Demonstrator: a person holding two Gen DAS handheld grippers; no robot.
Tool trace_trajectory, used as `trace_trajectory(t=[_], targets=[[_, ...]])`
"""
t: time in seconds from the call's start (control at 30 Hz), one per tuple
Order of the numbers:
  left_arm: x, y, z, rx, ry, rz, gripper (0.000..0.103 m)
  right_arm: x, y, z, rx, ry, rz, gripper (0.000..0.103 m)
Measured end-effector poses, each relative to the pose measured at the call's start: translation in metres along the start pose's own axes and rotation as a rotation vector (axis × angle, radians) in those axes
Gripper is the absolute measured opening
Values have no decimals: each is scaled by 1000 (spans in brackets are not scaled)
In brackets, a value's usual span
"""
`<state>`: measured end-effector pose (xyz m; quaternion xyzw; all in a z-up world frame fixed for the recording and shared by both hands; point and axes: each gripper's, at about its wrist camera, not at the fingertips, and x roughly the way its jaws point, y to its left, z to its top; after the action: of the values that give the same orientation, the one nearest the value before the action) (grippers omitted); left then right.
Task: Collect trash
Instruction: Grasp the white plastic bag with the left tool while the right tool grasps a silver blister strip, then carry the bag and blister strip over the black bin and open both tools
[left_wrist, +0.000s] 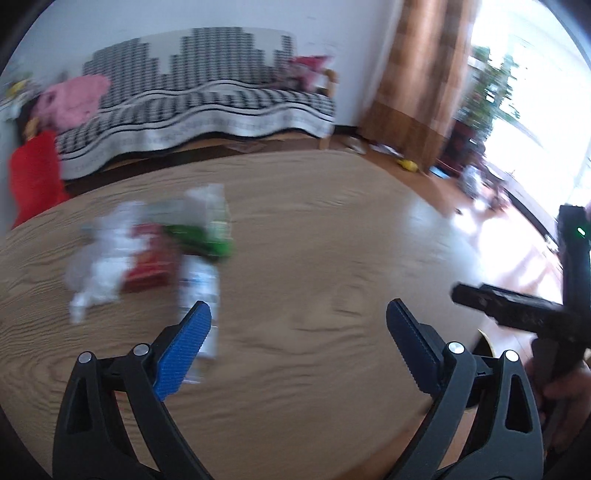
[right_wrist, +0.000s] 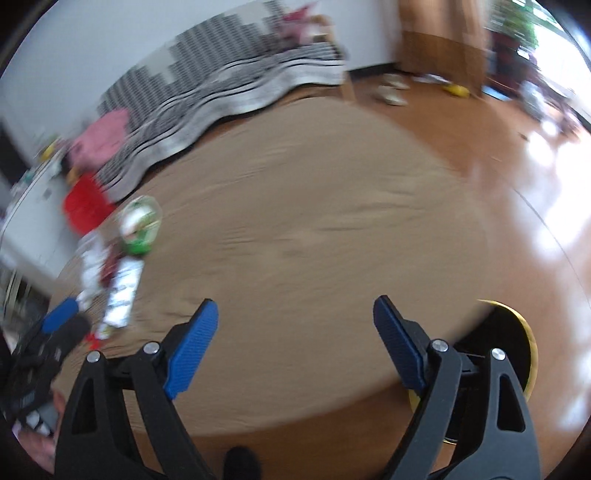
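A blurred pile of trash lies on the round wooden table (left_wrist: 332, 221): crumpled white paper (left_wrist: 99, 266), a red packet (left_wrist: 149, 266), a green-and-white wrapper (left_wrist: 207, 229) and a white carton (left_wrist: 199, 291). My left gripper (left_wrist: 299, 325) is open and empty, its left finger just in front of the carton. My right gripper (right_wrist: 295, 325) is open and empty over the bare table (right_wrist: 314, 221). In the right wrist view the trash sits at the left: a green cup (right_wrist: 140, 225) and the white carton (right_wrist: 122, 291). A black bin with a yellow rim (right_wrist: 513, 347) stands beside the table at the right.
A sofa with a black-and-white cover (left_wrist: 207, 103) stands behind the table with pink cloth (left_wrist: 74, 99) and a red cushion (left_wrist: 35, 177). A brown curtain (left_wrist: 417, 81) and plants (left_wrist: 491, 88) stand by the bright window. Small items litter the wooden floor (right_wrist: 391, 92).
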<state>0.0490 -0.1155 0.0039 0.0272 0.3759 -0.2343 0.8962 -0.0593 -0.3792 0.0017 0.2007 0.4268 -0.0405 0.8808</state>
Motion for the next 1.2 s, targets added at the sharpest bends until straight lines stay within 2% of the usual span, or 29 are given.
trace_trajectory(t=[0.13,0.2,0.27,0.33,0.47,0.53,0.6,0.7,0.73,0.8,0.83,0.87,0.9,0.93,1.2], targets=[[-2,93,-1,-47,-38,212,93,42,83,4,-108,51,71,83],[4,126,0,-75,-25,265,93,57,111,-1,-148,65,91,83],[10,156,-5,-113,-6,265,93,74,139,-5,-185,85,104,83],[18,174,-6,-141,4,232,93,87,157,-7,-203,102,114,83],[38,182,-7,-120,27,181,93,106,182,-9,-226,122,132,83],[46,183,-8,-102,29,176,88,113,188,-8,-228,130,141,83],[54,181,-9,-104,40,159,77,121,196,-8,-229,139,148,82],[66,182,-6,-107,42,144,70,134,205,-9,-251,148,142,79],[67,181,-5,-105,39,147,68,139,208,-9,-258,155,133,75],[71,182,-3,-106,41,147,48,140,211,-10,-281,142,122,70],[72,182,-3,-113,46,137,41,140,212,-10,-288,137,116,61],[71,180,-3,-118,48,122,31,141,212,-11,-288,144,127,45],[68,177,-3,-112,46,118,28,141,212,-12,-287,151,134,34],[65,174,-3,-105,41,117,26,140,211,-13,-292,148,130,29],[17,135,8,-77,-31,67,22,86,185,-8,-302,49,127,26]])
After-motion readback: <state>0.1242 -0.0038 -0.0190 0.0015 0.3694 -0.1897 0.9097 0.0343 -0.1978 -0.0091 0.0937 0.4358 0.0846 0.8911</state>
